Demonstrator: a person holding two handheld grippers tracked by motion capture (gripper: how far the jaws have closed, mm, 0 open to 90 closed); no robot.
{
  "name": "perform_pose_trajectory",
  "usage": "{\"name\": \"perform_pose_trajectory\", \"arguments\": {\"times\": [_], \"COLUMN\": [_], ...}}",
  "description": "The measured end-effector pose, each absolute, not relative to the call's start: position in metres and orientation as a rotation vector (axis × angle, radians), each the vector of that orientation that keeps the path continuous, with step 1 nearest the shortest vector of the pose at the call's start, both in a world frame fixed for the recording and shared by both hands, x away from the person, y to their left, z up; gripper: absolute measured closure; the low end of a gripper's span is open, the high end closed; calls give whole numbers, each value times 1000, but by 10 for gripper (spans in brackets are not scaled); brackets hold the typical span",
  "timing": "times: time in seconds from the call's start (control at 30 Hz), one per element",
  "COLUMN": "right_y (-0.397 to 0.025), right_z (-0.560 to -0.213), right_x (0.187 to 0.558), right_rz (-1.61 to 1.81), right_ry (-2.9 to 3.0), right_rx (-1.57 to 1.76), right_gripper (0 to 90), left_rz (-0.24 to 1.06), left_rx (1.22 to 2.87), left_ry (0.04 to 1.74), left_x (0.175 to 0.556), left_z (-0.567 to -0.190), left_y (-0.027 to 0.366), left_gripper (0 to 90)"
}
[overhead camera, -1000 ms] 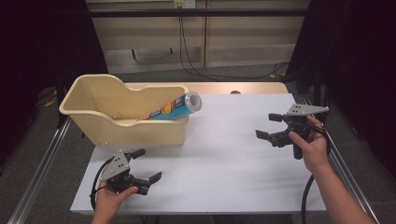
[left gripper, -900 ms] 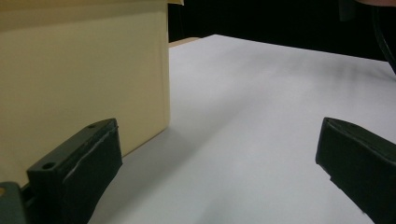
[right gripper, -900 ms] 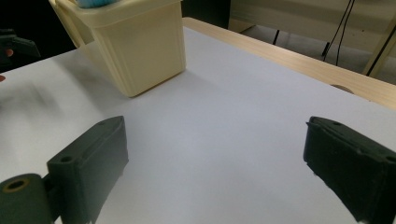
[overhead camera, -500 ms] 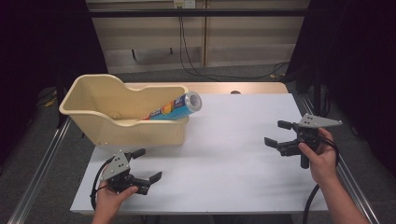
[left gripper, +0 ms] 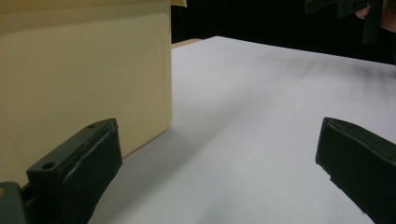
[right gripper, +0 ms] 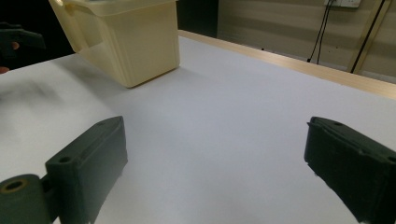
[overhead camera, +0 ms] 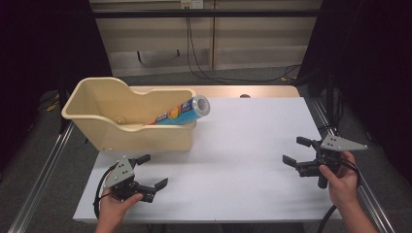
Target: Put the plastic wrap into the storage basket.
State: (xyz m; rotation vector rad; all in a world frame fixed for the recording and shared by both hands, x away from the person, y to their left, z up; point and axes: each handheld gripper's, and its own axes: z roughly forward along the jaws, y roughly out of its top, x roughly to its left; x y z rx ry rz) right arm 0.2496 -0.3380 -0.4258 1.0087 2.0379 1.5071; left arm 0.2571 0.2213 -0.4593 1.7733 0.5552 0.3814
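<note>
A cream plastic bin (overhead camera: 121,121) stands at the table's left rear, and a blue tube with a silver cap (overhead camera: 182,110) leans out over its right rim. My left gripper (overhead camera: 151,171) rests open near the front left edge, just in front of the bin; its own view has the bin wall (left gripper: 84,79) close on the left and its jaws wide apart with nothing between them (left gripper: 219,163). My right gripper (overhead camera: 297,150) is held open low over the table's right side. Its view (right gripper: 215,158) faces the bin (right gripper: 130,42) across bare table.
The white tabletop (overhead camera: 243,145) has a wooden strip along its far edge. Metal rails (overhead camera: 43,170) run along both sides of the table. Cables hang on the back wall (overhead camera: 194,48). The other gripper (left gripper: 355,14) appears at the top right of the left gripper view.
My right gripper has drawn back toward the person and to the right, lower over the table. The left gripper, bin and tube have stayed put.
</note>
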Motion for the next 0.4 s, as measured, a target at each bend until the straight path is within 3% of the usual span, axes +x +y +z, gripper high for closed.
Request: {"name": "perform_pose_trajectory", "arguments": {"times": [0.4], "right_y": [-344], "right_z": [-443], "right_x": [239], "right_rz": [1505], "right_ry": [2002], "right_rx": [1031], "right_gripper": [49], "left_rz": [391], "left_rx": [1777], "left_ry": [544], "left_x": [259], "left_z": [-458], "left_y": [221], "left_gripper": [1]}}
